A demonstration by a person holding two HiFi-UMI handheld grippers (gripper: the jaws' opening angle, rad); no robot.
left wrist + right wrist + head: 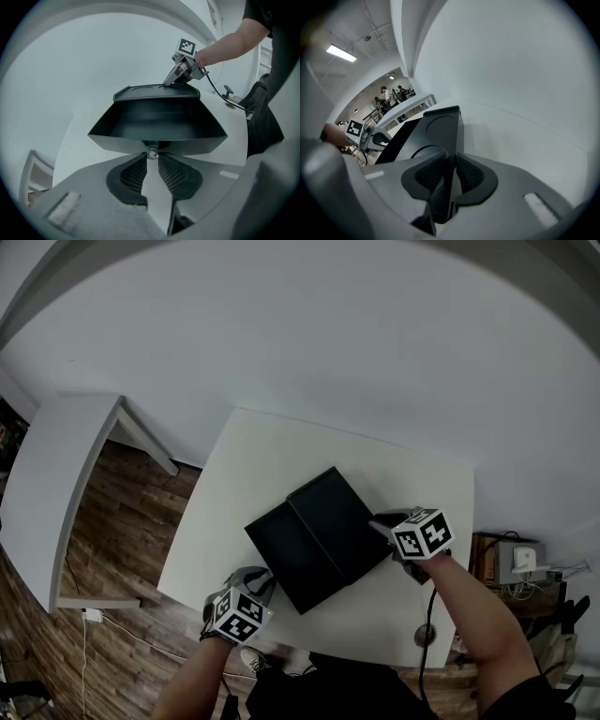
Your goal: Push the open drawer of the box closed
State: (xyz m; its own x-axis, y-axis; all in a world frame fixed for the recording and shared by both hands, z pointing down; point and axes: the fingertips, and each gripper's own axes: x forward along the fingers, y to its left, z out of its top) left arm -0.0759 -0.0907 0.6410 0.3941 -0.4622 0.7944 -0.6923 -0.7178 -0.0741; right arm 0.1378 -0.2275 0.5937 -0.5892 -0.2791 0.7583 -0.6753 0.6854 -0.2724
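Note:
A black box [342, 517] lies on the white table [262, 456], its drawer [291, 554] pulled out toward the near left. In the left gripper view the empty drawer [157, 136] faces me, its small knob [151, 153] pinched between the tips of my left gripper [151, 157]. From the head view that left gripper [265, 579] sits at the drawer's front. My right gripper [378, 521] is at the box's far right side. In the right gripper view its jaws [451, 161] are shut on a thin edge of the box [440, 124].
A second white table [56, 484] stands to the left over the wooden floor [112, 531]. A black cable [427, 615] runs over the table's near right corner. A white wall rises behind the table. People [389, 96] stand far off in the right gripper view.

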